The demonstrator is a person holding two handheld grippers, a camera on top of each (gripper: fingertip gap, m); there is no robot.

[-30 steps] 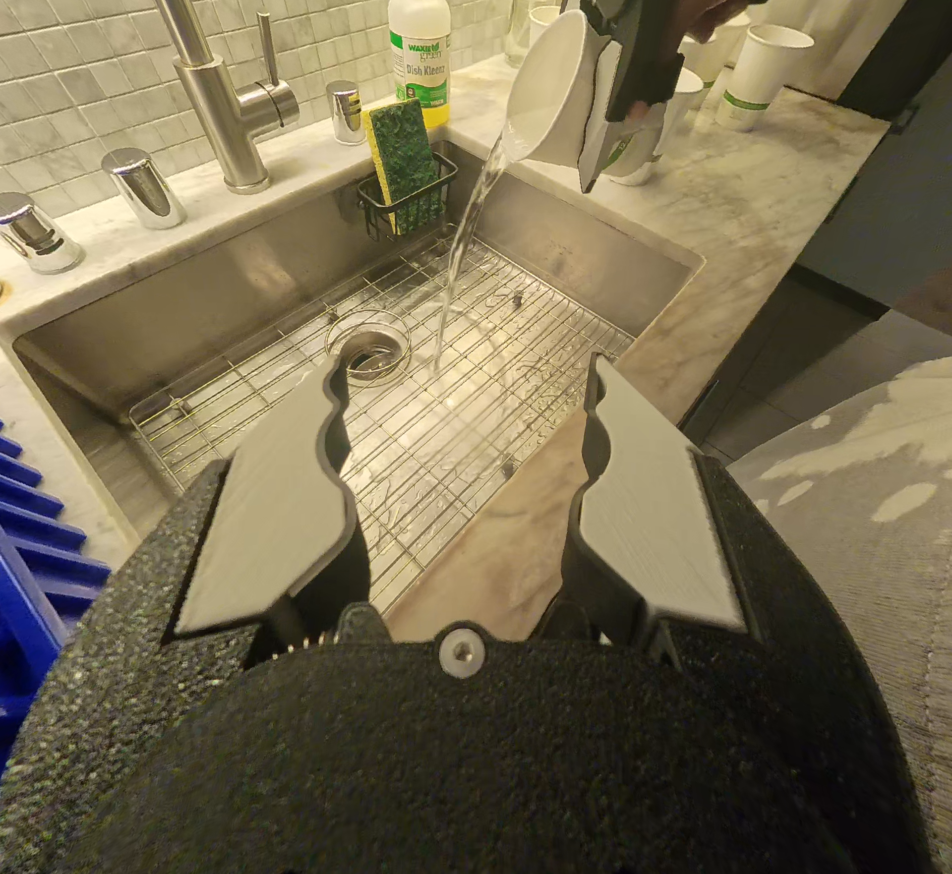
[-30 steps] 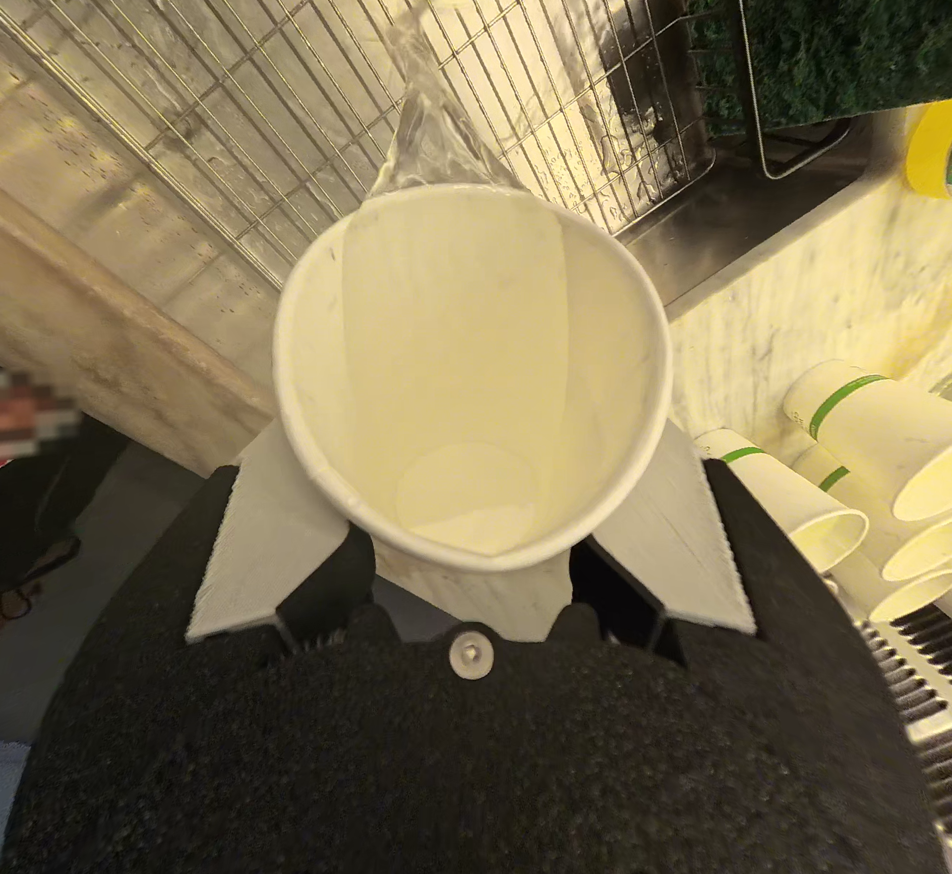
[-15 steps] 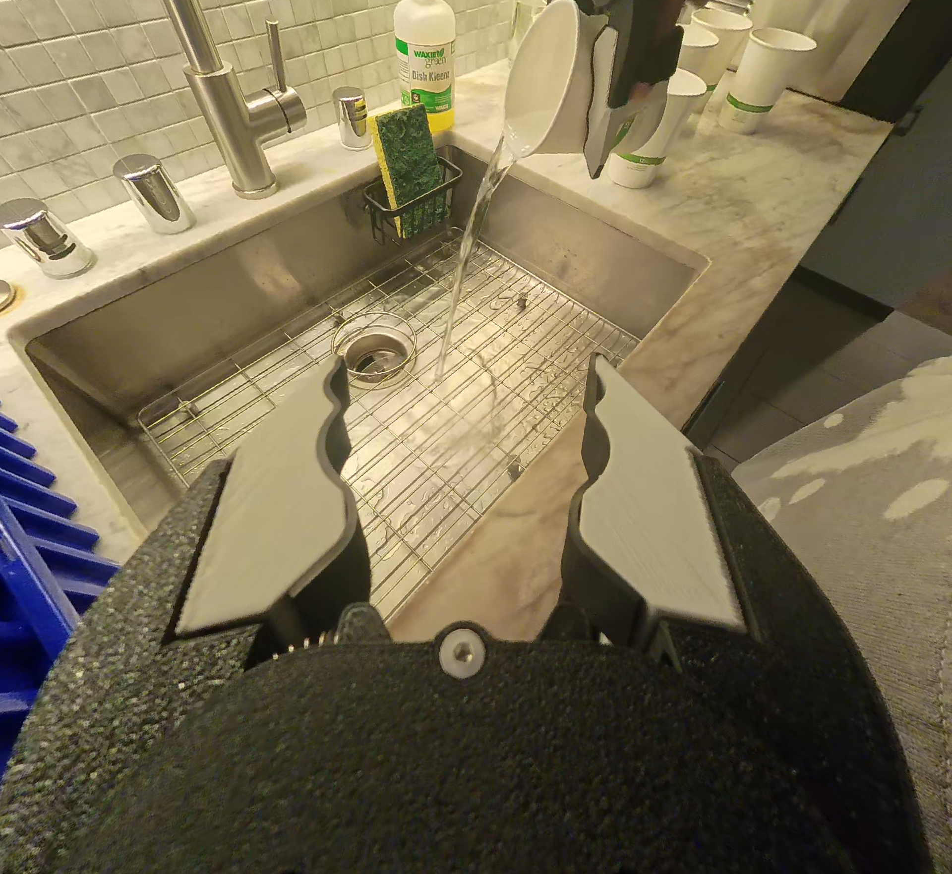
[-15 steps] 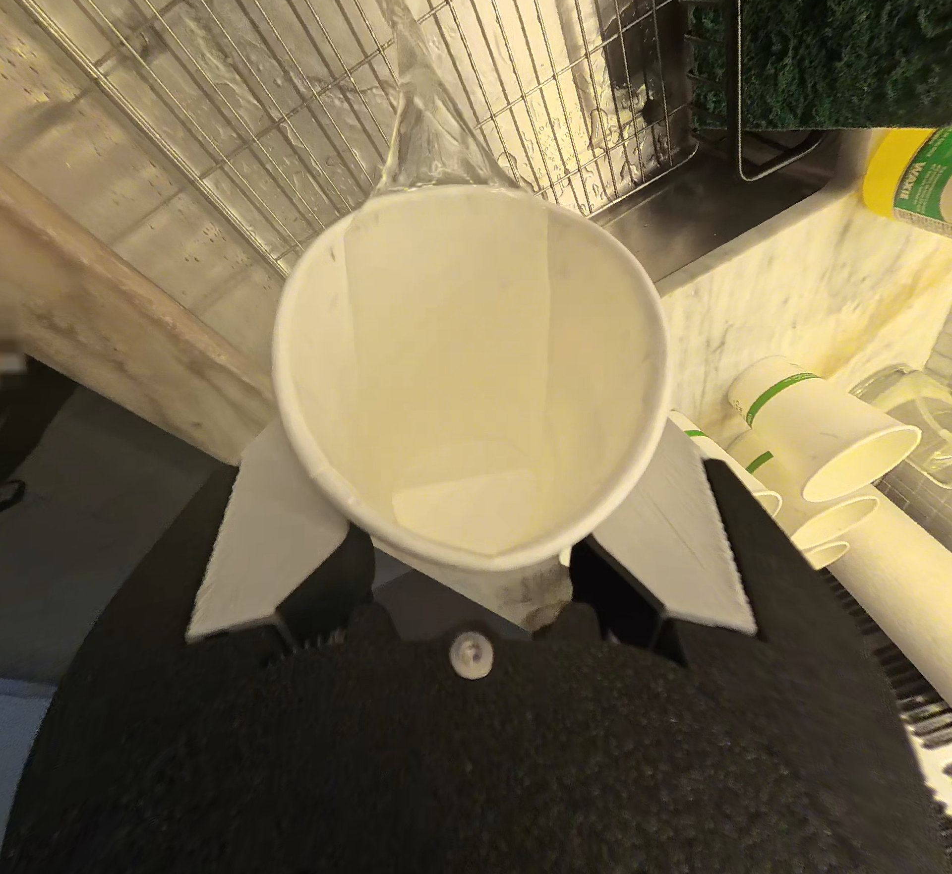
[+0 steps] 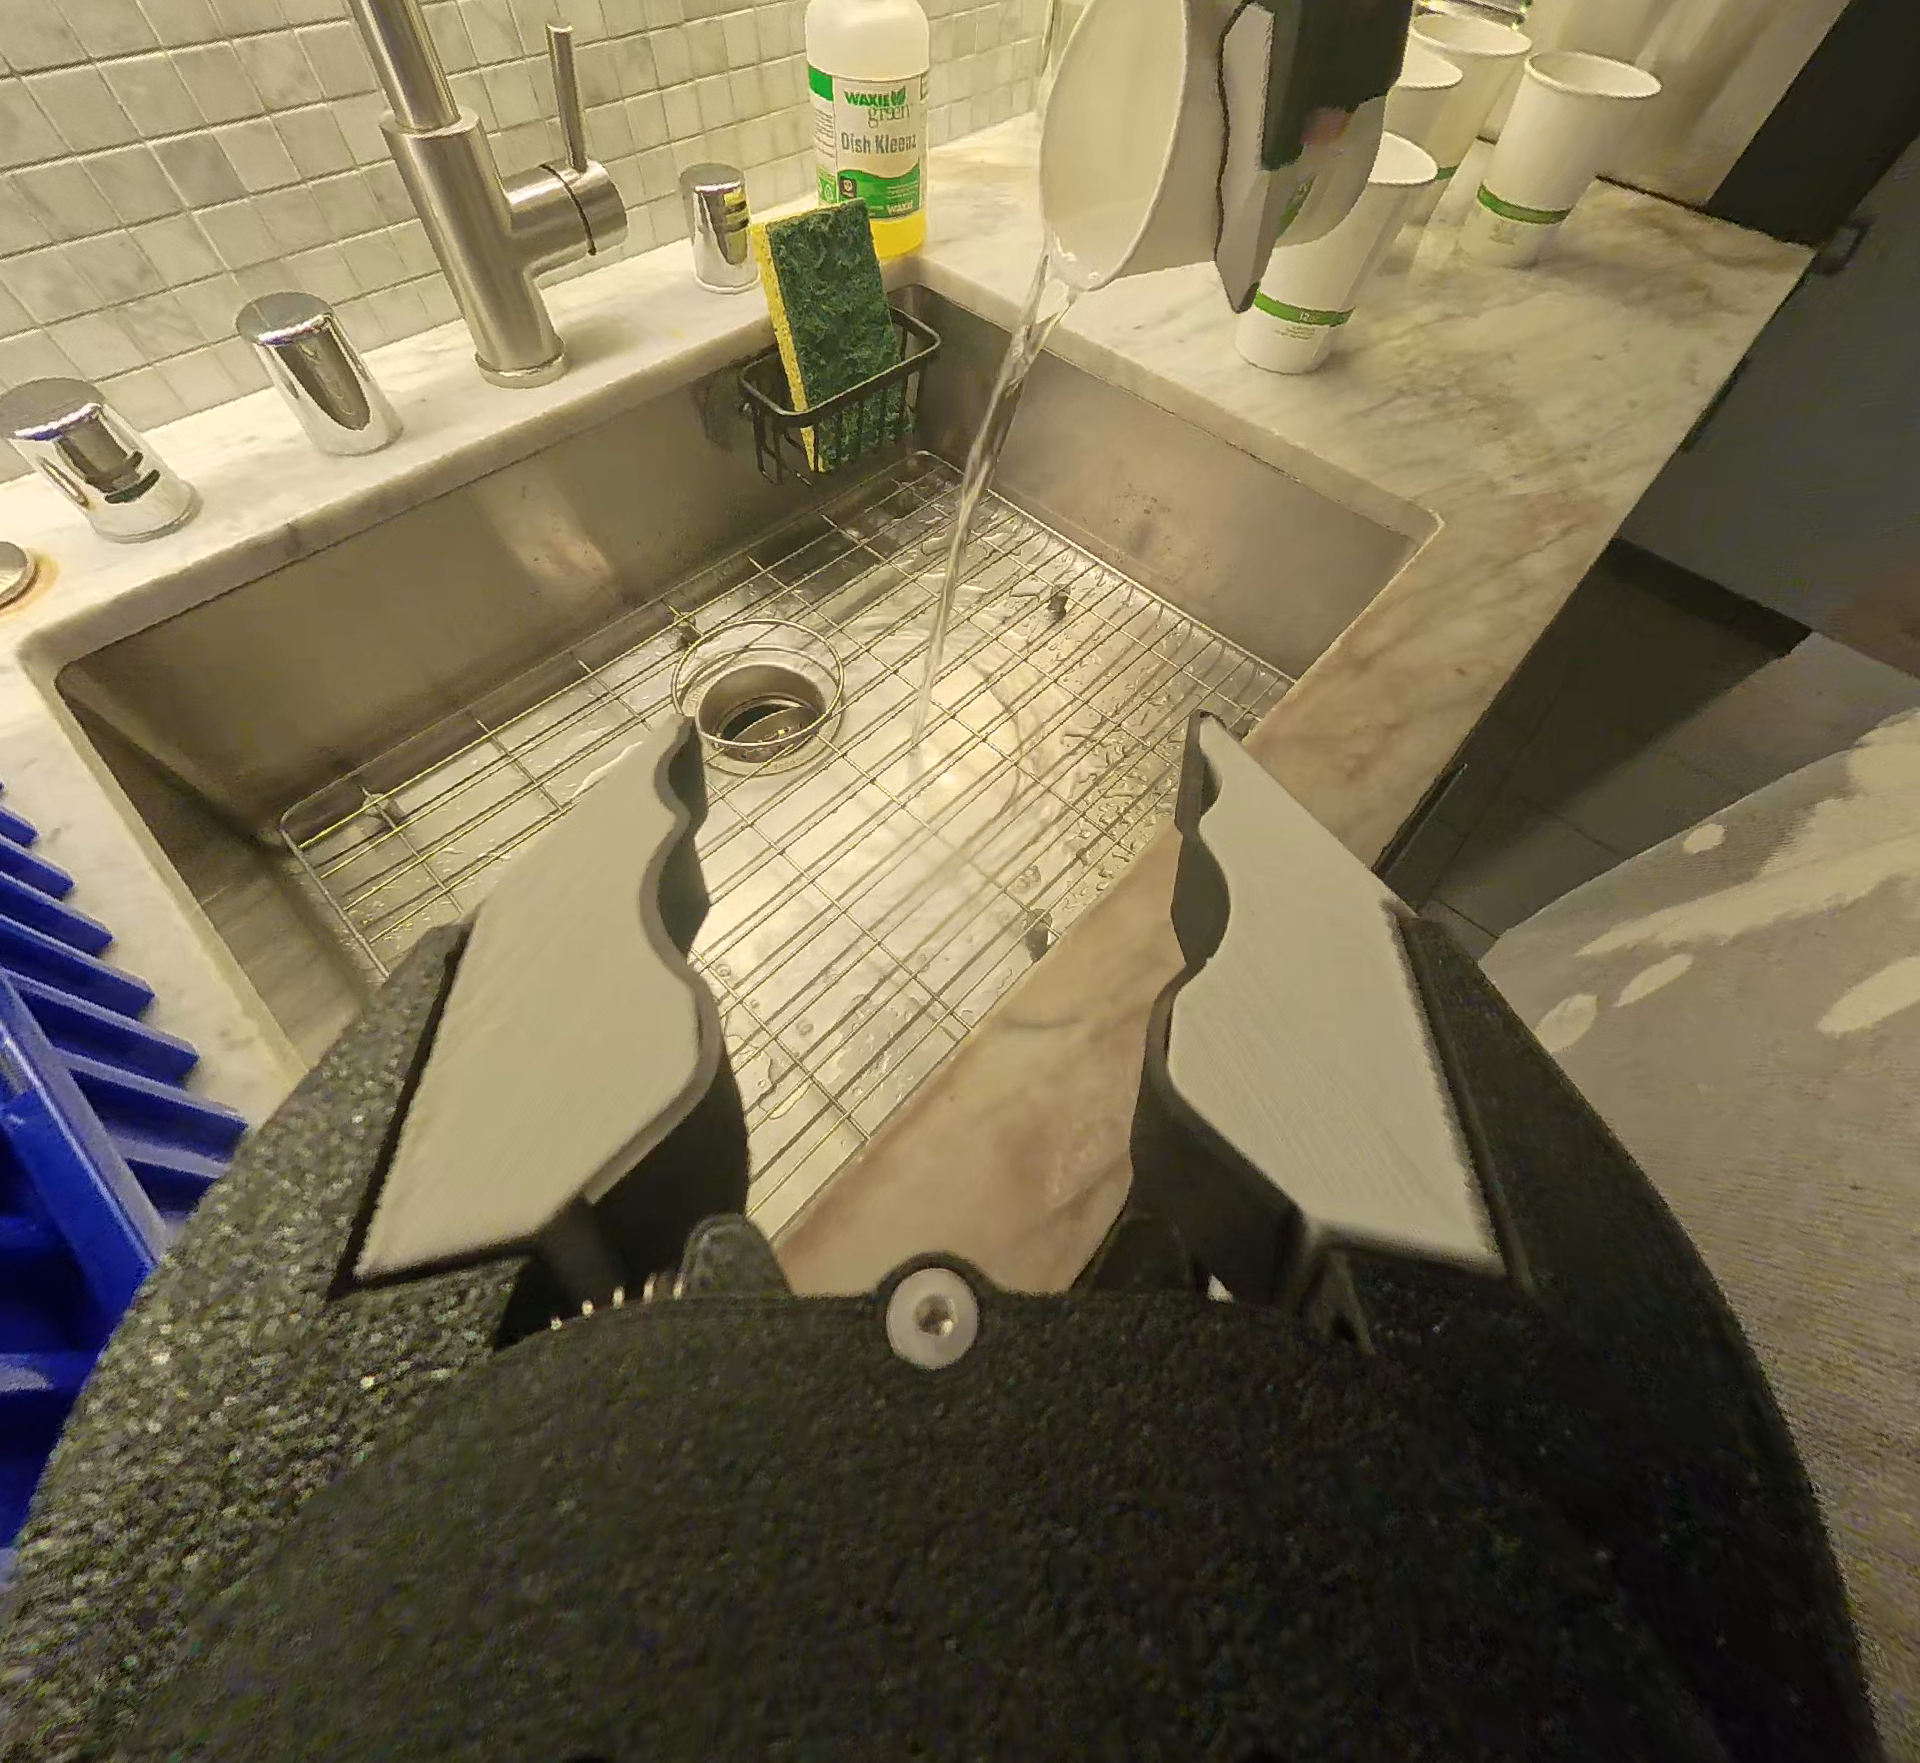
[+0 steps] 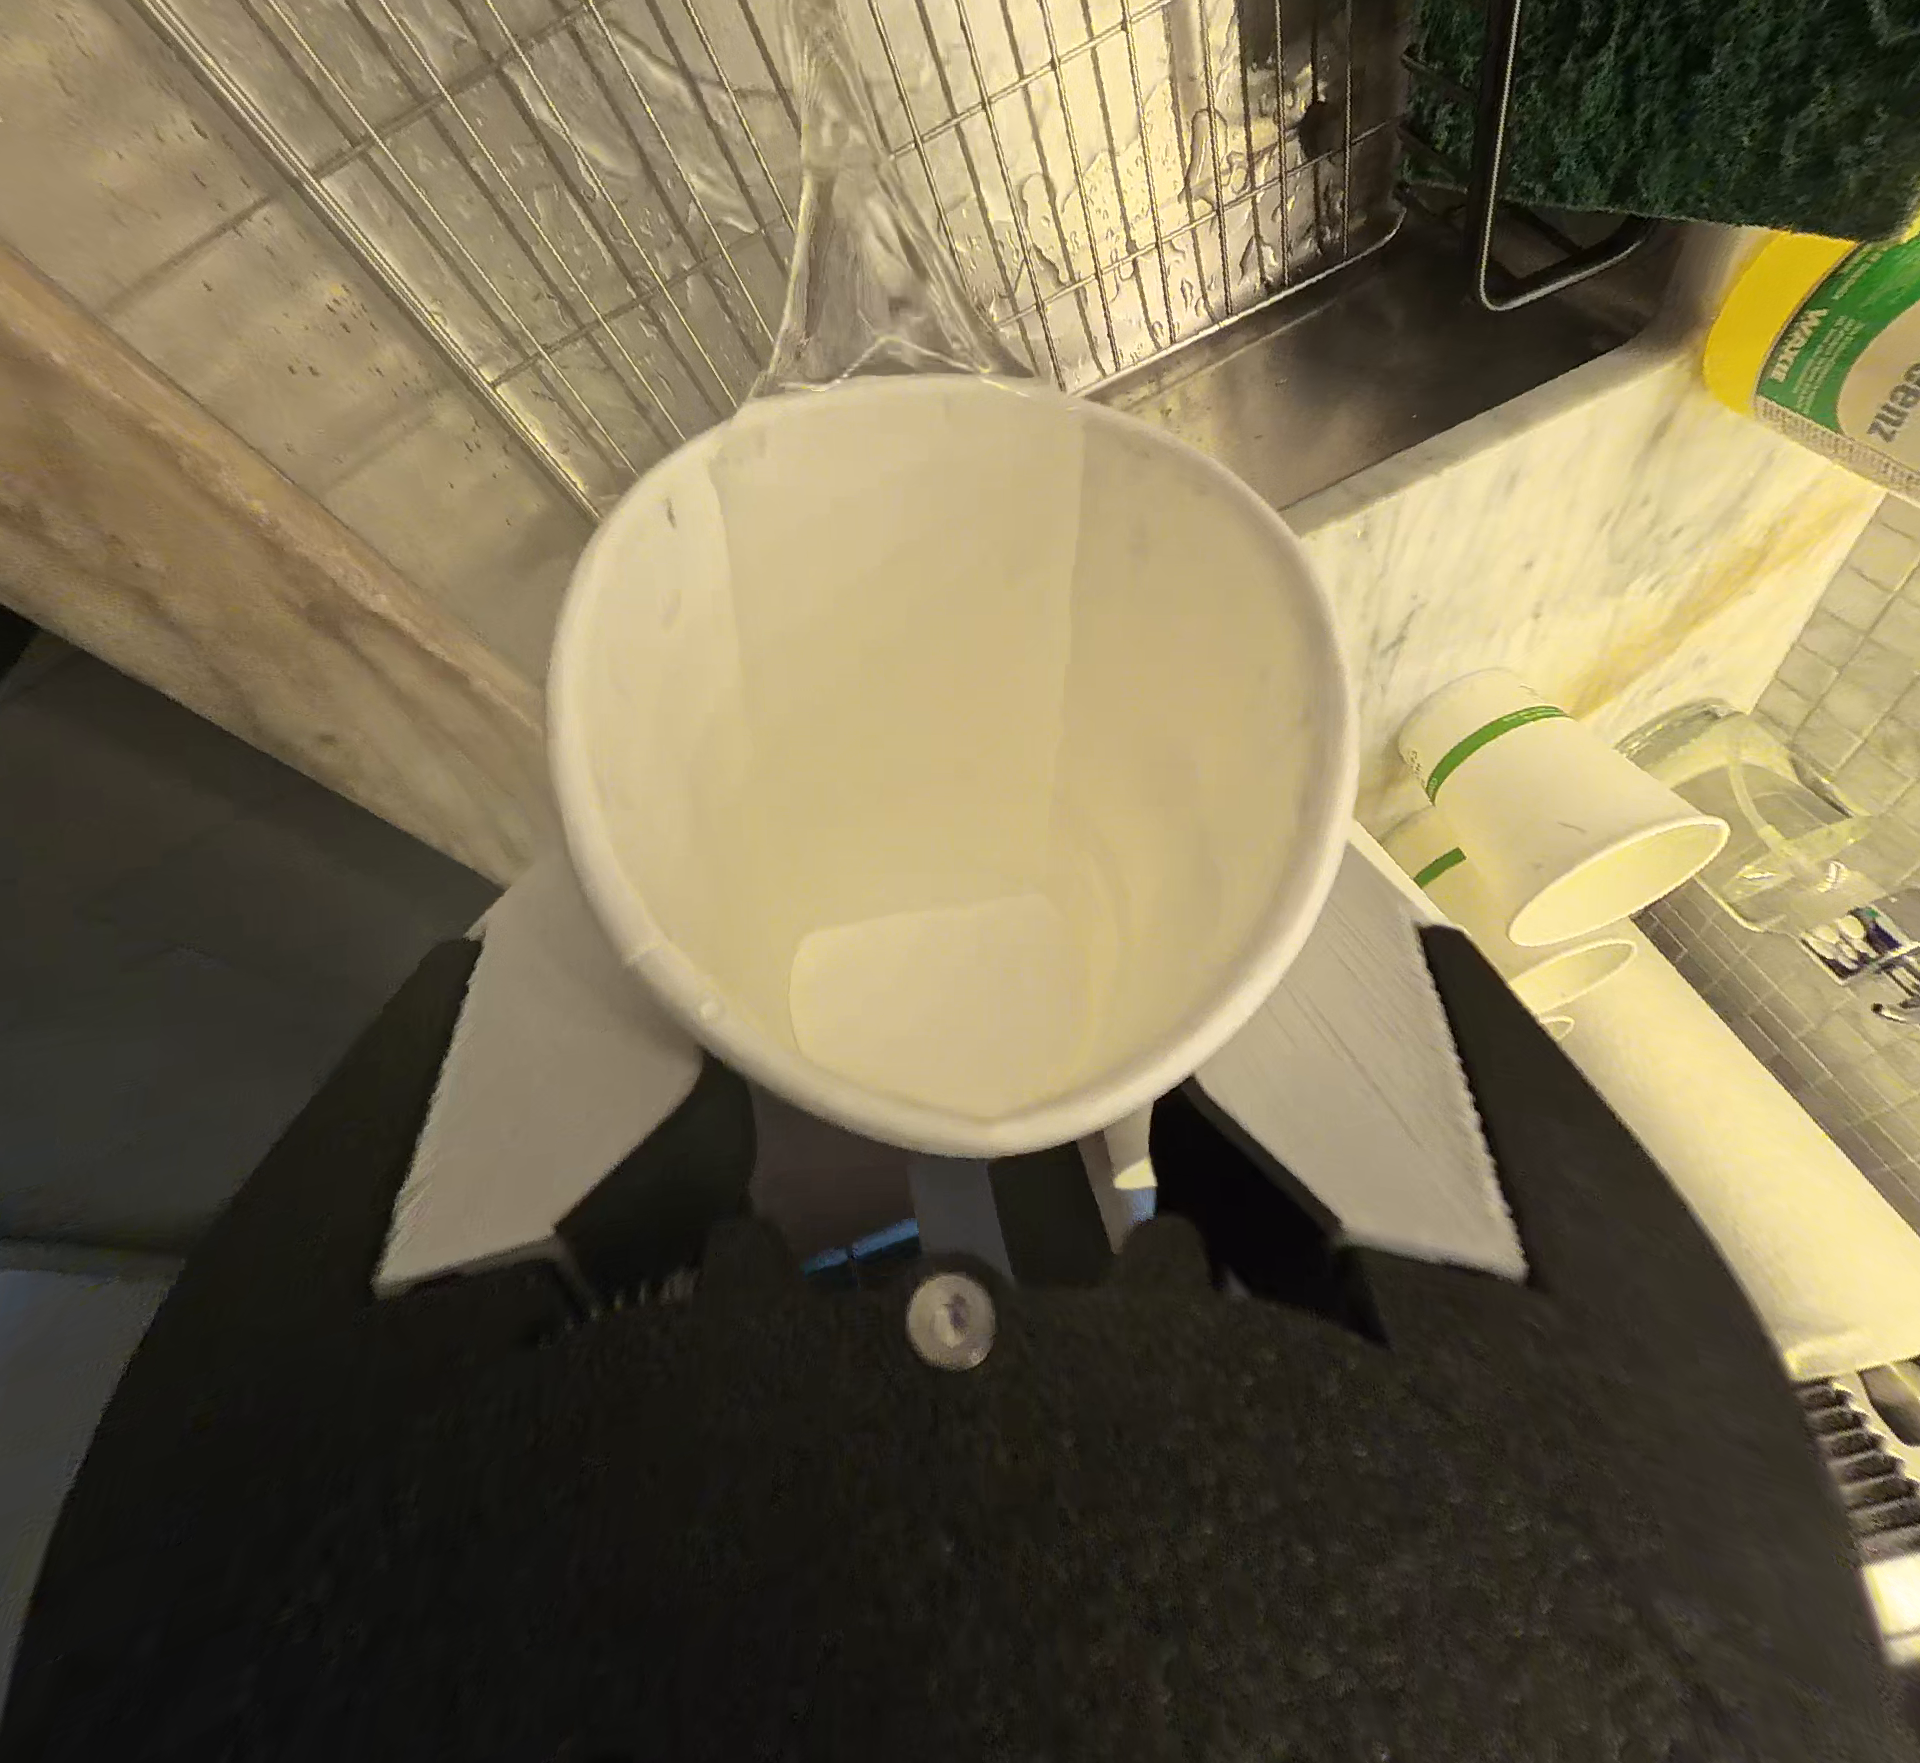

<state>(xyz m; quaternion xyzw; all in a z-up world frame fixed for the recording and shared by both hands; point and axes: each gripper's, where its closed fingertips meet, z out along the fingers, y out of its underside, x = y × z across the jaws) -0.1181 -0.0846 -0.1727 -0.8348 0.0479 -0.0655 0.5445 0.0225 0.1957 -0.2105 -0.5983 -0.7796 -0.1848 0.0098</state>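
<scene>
**Paper cup tipped over the sink, water running out**

The white paper cup (image 6: 951, 778) was clamped in the right tool (image 6: 951, 1017), its two pale fingers (image 6: 540, 1079) pressed against the cup's sides. Seen from the left wrist view, the cup (image 5: 1127, 124) lay tilted well past level, its long axis slanting down with the mouth facing the sink and the base up by the tool. A clear stream of water (image 5: 982, 487) fell from the low lip and struck the wire grid (image 5: 831, 892) on the sink floor, just beside the round drain (image 5: 756, 711). The cup hung above the far right corner of the steel sink (image 5: 1247, 477), not touching it.

A green and yellow sponge (image 5: 826, 311) stood upright in a black wire caddy (image 5: 831, 425) on the back wall. Behind it, on the marble table (image 5: 1507, 383), stood a soap bottle (image 5: 868, 103), and more paper cups (image 5: 1548, 144) were grouped at the right. The tall faucet (image 5: 447, 155) rose at the back left.

The left tool (image 5: 935, 778) hovered over the sink's near edge, fingers spread wide apart and gripping nothing. A blue rack (image 5: 62, 1090) showed at the left edge.
</scene>
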